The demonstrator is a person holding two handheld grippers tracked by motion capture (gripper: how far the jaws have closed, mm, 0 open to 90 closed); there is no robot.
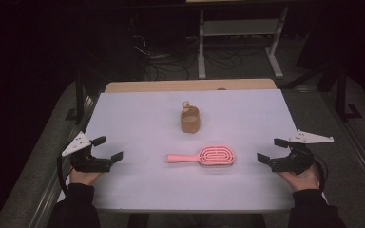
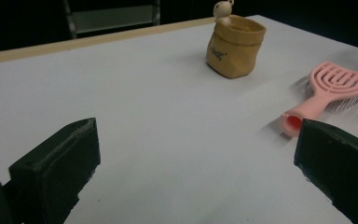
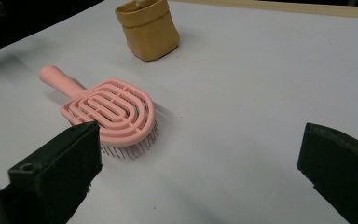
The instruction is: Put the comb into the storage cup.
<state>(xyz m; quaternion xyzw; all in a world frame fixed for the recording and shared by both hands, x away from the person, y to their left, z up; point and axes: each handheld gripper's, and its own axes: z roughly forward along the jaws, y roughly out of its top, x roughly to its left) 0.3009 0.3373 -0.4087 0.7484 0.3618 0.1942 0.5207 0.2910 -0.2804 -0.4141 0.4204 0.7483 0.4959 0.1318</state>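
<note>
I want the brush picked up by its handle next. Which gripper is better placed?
Probably the left gripper: the pink hairbrush lies with its handle toward it, while the right gripper faces the bristle head. Both are open.

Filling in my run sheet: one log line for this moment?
left hand-held gripper: open, empty | right hand-held gripper: open, empty | pink hairbrush: bristles down, untouched | tan pouch: upright

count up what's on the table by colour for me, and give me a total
Pink: 1, the hairbrush
Tan: 1, the small bag-shaped holder, with a pale figure at its rim
Black: 2, the left gripper and the right gripper, both open and holding nothing
Total: 4
</note>
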